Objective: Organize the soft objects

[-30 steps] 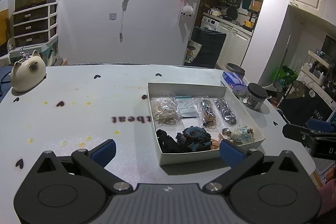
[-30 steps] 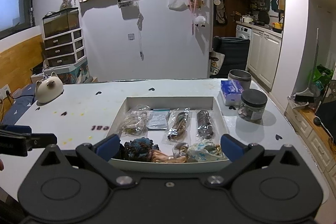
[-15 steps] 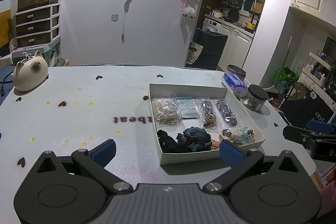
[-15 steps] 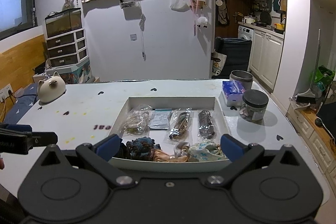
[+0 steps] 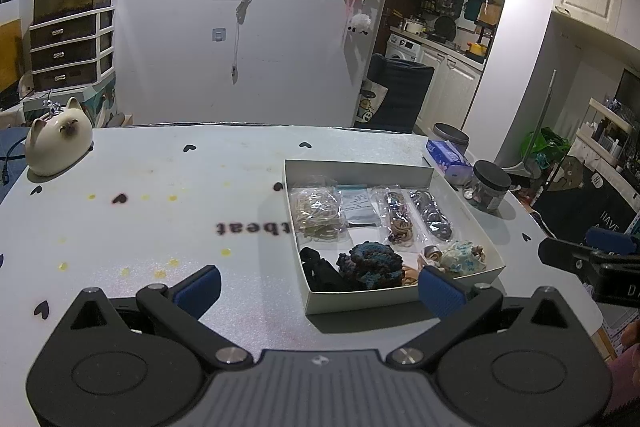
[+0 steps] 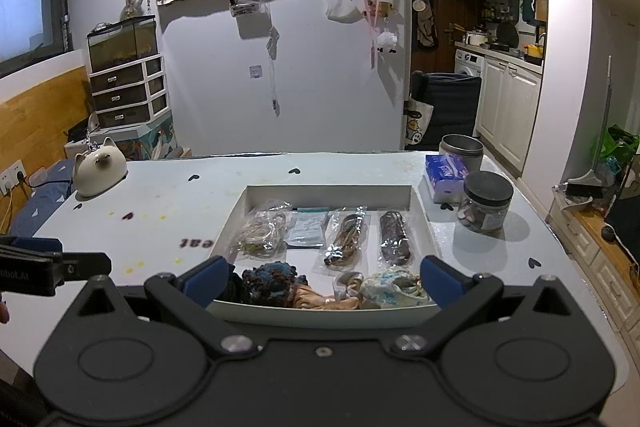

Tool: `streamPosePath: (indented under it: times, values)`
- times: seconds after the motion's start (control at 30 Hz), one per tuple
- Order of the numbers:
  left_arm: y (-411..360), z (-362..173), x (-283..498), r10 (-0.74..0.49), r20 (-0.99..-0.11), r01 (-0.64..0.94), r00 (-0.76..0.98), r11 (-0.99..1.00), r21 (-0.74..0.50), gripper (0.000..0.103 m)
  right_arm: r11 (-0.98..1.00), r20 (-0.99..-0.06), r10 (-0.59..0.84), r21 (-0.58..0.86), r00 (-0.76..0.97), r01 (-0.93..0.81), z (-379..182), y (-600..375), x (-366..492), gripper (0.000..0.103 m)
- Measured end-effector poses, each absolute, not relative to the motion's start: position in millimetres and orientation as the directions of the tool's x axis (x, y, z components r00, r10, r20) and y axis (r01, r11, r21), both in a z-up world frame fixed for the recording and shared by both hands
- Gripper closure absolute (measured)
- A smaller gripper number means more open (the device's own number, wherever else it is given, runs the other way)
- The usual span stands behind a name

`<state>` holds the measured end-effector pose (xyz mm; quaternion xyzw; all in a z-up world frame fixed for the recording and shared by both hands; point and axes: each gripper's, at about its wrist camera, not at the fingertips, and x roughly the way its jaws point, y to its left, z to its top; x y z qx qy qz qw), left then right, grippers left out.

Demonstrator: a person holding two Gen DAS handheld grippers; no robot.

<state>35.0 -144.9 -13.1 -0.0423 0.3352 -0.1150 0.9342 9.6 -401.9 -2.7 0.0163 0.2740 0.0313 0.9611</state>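
While both tools hover short of the white box (image 6: 328, 313), nothing is gripped. Left hand-held gripper (image 5: 318, 285): jaws spread wide, empty, over bare counter (image 5: 140, 227) left of the box's near corner. Right hand-held gripper (image 6: 324, 279): also wide open, empty, lined up on the box's near wall, probably so it can drop straight in. Soft stuff sits in the near row: black fabric (image 5: 322, 269), blue-brown knit scrunchie (image 6: 274, 283), peach satin piece (image 6: 320, 299), pale floral scrunchie (image 6: 394, 287). Bagged hair ties (image 6: 394, 239) fill the far row, already lined up. Judgement: sorting barely begun; near row looks jumbled and touching.
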Motion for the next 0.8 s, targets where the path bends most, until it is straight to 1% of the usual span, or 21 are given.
streamPosePath:
  times: [0.8]
  values:
    - [-140.7, -14.8, 35.5, -0.237, -0.619, 0.18, 0.749, 0.971, -0.154, 0.0, 0.997, -0.525, 0.069, 0.049, 0.848, -0.052, -3.3, -401.5, 9.8, 0.0]
